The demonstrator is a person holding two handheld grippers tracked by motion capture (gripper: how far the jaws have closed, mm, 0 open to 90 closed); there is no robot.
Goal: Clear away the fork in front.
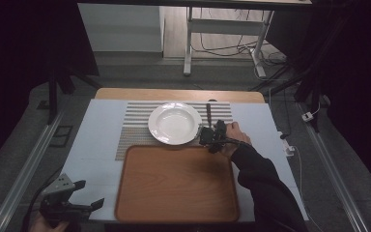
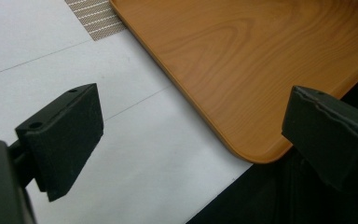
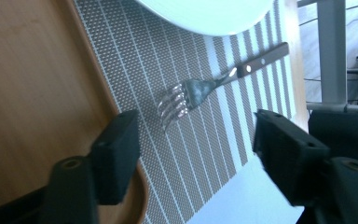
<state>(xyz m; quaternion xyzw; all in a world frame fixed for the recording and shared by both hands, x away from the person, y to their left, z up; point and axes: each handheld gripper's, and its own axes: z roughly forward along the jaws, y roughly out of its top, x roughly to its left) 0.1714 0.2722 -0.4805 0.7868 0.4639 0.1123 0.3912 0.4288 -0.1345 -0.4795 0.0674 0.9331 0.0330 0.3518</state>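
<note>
A white plate [image 1: 174,123] rests on a striped placemat [image 1: 135,128], whose weave [image 3: 200,140] also shows in the right gripper view. Right of the plate lies a fork [image 3: 214,88] with a dark wooden handle [image 1: 208,111]. My right gripper [image 1: 208,137] hovers just this side of the fork's tines; it is open [image 3: 198,149] with nothing between its jaws. A wooden tray [image 1: 176,183] lies in front of the placemat. My left gripper [image 1: 84,195] is open at the table's near left corner, beside the tray's corner [image 2: 256,154], and holds nothing.
A white sheet [image 1: 94,145] covers the table, whose wooden far edge [image 1: 178,94] shows beyond it. Behind stand a white desk frame [image 1: 222,29] and floor cables [image 1: 270,58]. Metal rails [image 1: 24,169] run along both sides of the table.
</note>
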